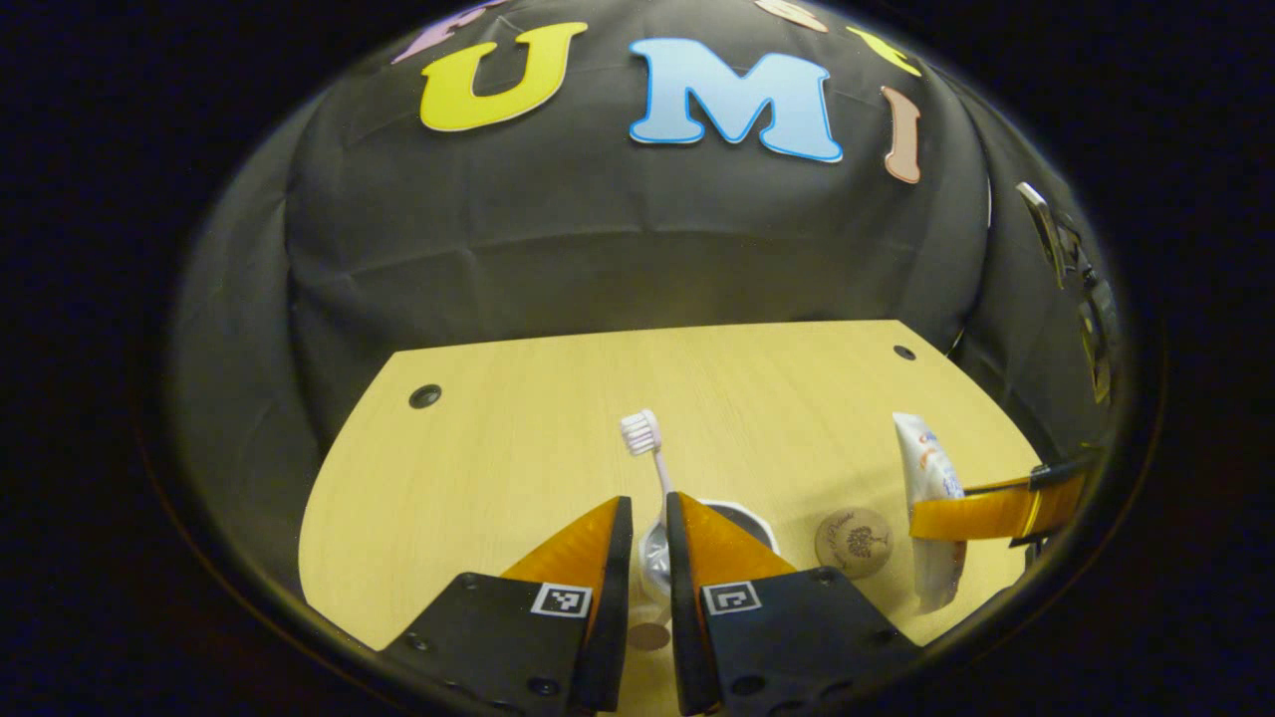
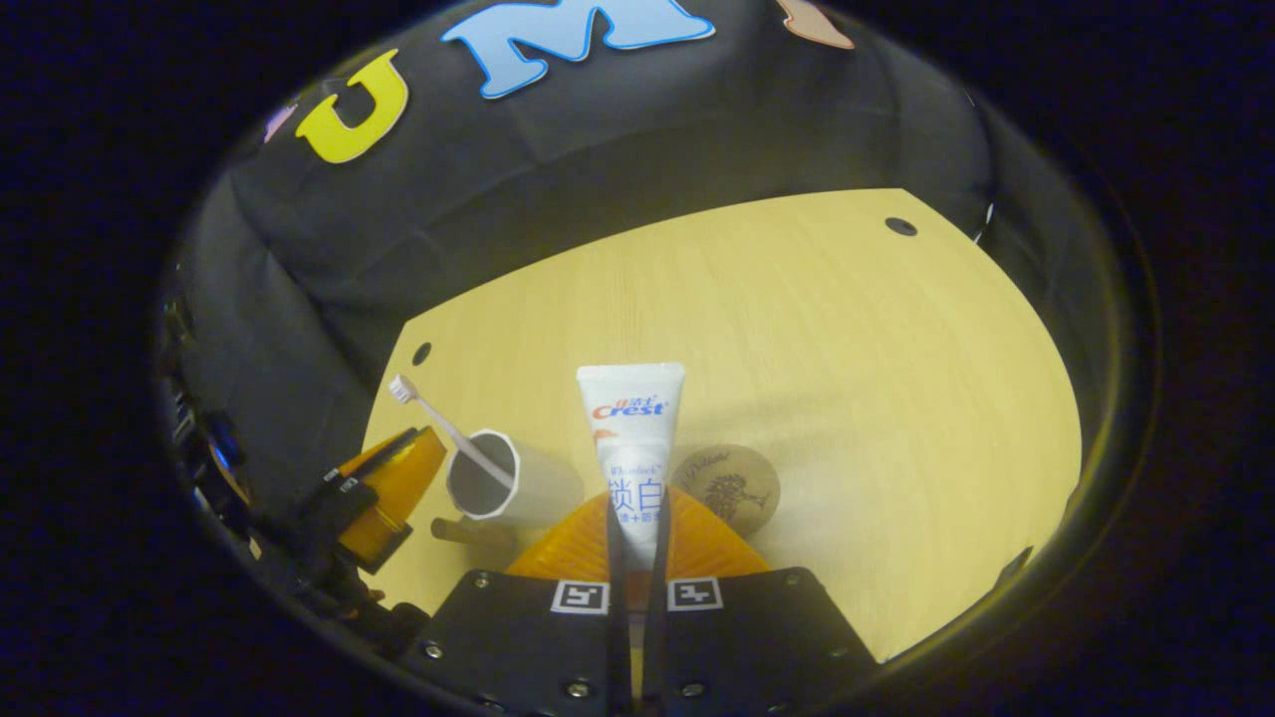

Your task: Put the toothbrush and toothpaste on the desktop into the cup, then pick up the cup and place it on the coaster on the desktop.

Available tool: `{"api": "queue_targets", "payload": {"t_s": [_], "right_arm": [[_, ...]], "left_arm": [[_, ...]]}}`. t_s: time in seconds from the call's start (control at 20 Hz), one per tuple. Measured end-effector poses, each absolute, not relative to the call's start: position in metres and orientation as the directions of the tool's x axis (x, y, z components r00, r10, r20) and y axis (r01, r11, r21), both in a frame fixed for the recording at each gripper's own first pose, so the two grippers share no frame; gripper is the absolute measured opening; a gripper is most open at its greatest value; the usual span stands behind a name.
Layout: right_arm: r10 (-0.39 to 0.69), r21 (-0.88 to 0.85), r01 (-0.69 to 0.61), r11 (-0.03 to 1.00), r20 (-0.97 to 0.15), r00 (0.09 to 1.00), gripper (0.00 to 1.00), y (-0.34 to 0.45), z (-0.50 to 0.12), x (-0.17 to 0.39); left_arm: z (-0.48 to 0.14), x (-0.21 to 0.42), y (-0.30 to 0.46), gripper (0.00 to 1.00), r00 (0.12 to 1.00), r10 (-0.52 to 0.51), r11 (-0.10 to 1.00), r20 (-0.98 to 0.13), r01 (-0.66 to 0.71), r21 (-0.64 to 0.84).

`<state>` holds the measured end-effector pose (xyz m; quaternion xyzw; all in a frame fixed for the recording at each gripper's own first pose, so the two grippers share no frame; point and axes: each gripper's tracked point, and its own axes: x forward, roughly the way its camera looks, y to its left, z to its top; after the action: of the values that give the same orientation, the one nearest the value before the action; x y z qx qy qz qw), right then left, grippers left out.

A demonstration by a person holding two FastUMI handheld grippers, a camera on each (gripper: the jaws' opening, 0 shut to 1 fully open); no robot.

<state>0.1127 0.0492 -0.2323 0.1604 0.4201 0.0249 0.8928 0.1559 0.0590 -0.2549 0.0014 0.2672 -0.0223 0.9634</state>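
A white cup [image 2: 518, 488] stands on the wooden desktop [image 2: 847, 349]. A pale toothbrush [image 2: 438, 423] leans in it, head up and to the left. In the left gripper view the toothbrush [image 1: 647, 443] rises between the fingers of my left gripper [image 1: 649, 503]. The jaws stand slightly apart above the cup [image 1: 742, 516], and the handle lies against the right finger only. My right gripper [image 2: 639, 493] is shut on a white toothpaste tube [image 2: 630, 428], held above the table beside the cup. A round brown coaster [image 2: 725, 488] lies just right of the tube.
The left gripper [image 2: 393, 488] and the hand holding it sit left of the cup. The right gripper's finger [image 1: 996, 508] crosses the toothpaste tube [image 1: 921, 468], right of the coaster [image 1: 854, 543]. A small brown round piece [image 1: 647, 635] lies by the cup's base. Black cloth walls surround the desk.
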Motion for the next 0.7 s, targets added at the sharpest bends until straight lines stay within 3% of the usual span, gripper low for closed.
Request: {"api": "queue_targets", "payload": {"t_s": [0.7], "right_arm": [[0.274, 0.434, 0.008, 0.901, -0.582, 0.766, 0.07, 0.149, -0.198, 0.21]], "left_arm": [[-0.26, 0.085, 0.15, 0.27, 0.822, 0.032, 0.998, -0.568, -0.059, -0.029]]}}
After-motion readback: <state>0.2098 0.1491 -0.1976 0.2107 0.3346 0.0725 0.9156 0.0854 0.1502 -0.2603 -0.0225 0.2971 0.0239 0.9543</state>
